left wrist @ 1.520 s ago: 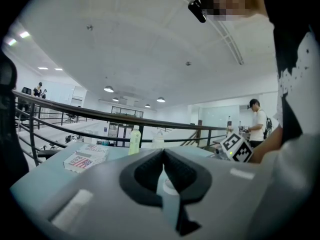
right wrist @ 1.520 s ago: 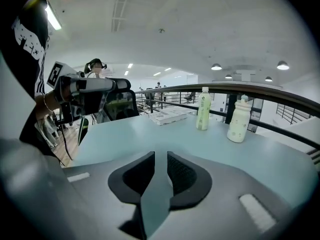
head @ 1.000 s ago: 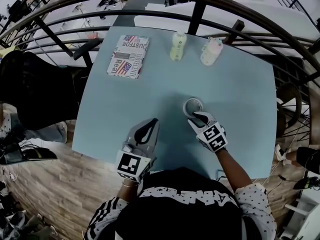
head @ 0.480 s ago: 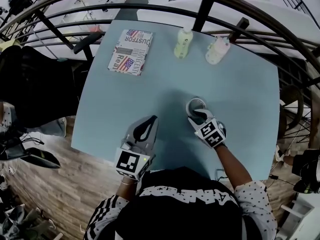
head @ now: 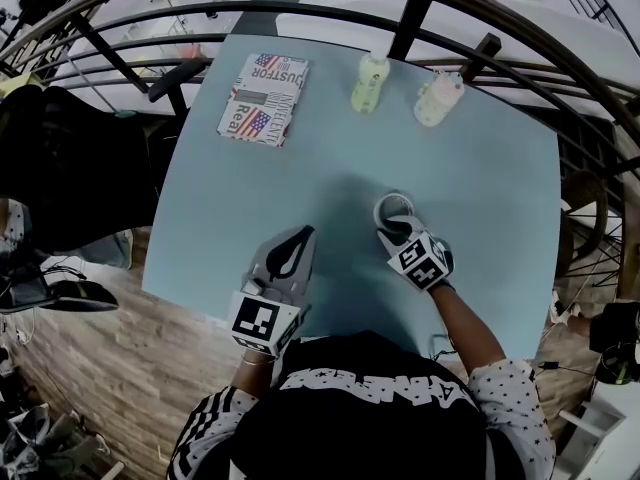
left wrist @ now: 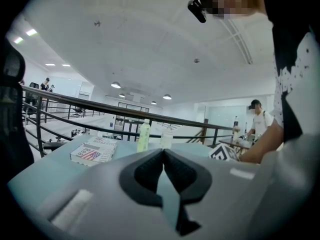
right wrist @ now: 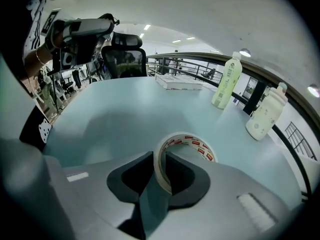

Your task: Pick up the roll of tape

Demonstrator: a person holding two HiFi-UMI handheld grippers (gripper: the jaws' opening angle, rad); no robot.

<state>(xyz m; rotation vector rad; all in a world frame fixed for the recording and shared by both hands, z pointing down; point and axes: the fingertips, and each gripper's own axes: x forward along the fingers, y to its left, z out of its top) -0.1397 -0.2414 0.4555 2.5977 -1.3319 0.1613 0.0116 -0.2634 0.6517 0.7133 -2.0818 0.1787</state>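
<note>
The roll of tape [right wrist: 199,145] lies flat on the blue table [head: 470,188], and the right gripper [right wrist: 160,160] has just been closing, its pads now against either side of the roll's near wall. The head view hides that grip beneath the gripper. Two capped bottles, one green [head: 369,81] and one pale [head: 440,98], stand upright at the far edge, contents unclear. The left gripper [left wrist: 163,151] hovers empty, tips together; only its view shows a person standing beyond the railing [left wrist: 260,120]
</note>
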